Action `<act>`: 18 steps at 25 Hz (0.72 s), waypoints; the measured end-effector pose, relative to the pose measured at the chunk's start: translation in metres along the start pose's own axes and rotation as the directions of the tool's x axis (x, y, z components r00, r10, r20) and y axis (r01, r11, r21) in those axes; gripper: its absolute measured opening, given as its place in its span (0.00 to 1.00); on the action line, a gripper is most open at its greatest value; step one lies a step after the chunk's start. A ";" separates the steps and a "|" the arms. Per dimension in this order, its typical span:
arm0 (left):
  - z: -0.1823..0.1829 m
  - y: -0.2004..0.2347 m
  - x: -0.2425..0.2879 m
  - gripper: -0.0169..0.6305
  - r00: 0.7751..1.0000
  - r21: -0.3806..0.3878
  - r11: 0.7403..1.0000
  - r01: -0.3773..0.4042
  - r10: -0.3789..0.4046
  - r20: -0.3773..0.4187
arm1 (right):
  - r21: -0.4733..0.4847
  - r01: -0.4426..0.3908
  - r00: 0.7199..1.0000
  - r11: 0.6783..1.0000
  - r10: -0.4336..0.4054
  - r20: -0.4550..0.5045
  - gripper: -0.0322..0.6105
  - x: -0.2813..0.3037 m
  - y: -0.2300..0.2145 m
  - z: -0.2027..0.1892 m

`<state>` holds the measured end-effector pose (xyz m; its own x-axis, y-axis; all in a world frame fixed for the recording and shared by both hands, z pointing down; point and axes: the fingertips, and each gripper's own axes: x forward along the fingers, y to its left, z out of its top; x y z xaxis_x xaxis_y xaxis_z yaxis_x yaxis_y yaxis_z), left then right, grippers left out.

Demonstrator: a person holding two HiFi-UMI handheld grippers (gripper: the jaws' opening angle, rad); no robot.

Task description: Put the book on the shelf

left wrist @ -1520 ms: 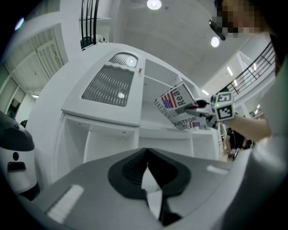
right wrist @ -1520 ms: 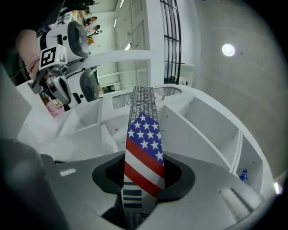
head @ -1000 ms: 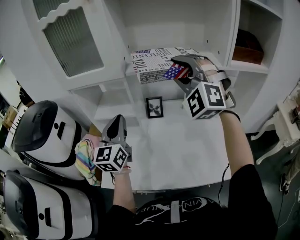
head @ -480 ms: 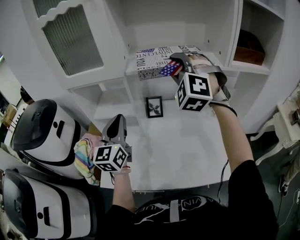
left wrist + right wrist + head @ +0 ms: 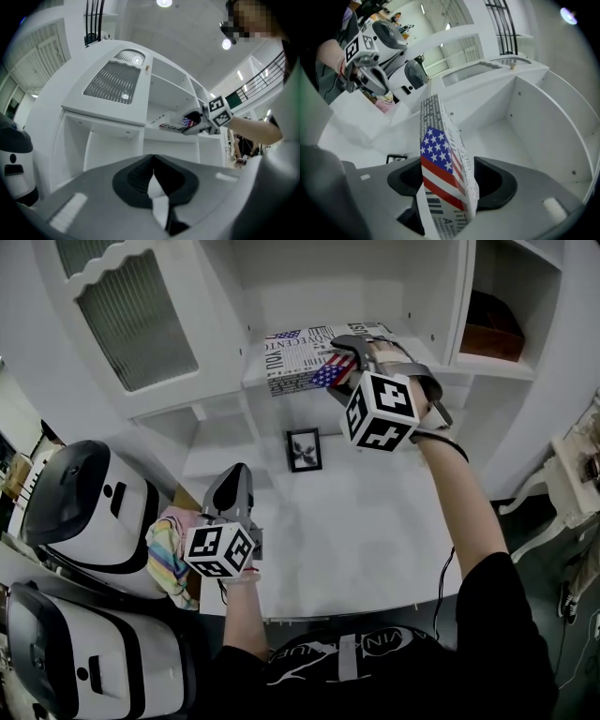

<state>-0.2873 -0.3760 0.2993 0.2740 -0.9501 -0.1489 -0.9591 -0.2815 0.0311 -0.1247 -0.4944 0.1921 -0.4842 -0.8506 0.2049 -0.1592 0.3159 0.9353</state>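
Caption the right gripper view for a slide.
Right gripper jaws opening around the flag-printed, newsprint-patterned book inside the white cabinet.

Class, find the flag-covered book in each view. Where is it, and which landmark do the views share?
Head view: book top centre, on the shelf.
Left gripper view: right of centre, small.
Right gripper view: bottom centre, between the opening right tongs.
Landmark: shelf.

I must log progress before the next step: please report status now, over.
Left tongs shut, idle low. Right tongs opening, book between them. Book lying on shelf. Nothing blocks it.
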 end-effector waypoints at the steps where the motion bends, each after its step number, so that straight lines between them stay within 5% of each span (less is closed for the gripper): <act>1: -0.001 0.000 0.000 0.03 1.000 -0.001 1.000 0.000 0.000 -0.002 | 0.019 0.001 1.000 1.000 -0.001 0.025 0.59 -0.006 -0.002 0.003; 7: -0.001 -0.001 0.002 0.03 1.000 -0.011 1.000 0.001 -0.001 0.000 | 0.120 -0.040 0.987 0.992 0.020 0.162 0.61 -0.047 -0.002 0.022; 13: 0.000 -0.008 0.001 0.03 1.000 -0.007 1.000 0.016 -0.016 -0.004 | 0.296 0.053 0.962 0.954 -0.129 0.242 0.13 -0.068 -0.002 0.027; 18: 0.003 -0.005 -0.003 0.03 1.000 -0.006 1.000 0.008 -0.008 0.004 | 0.421 0.083 0.961 0.903 -0.184 0.205 0.08 -0.059 0.002 0.012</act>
<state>-0.2840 -0.3713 0.2969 0.2818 -0.9472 -0.1529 -0.9563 -0.2903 0.0355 -0.1066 -0.4383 0.1787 -0.6122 -0.7900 -0.0341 -0.5465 0.3916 0.7402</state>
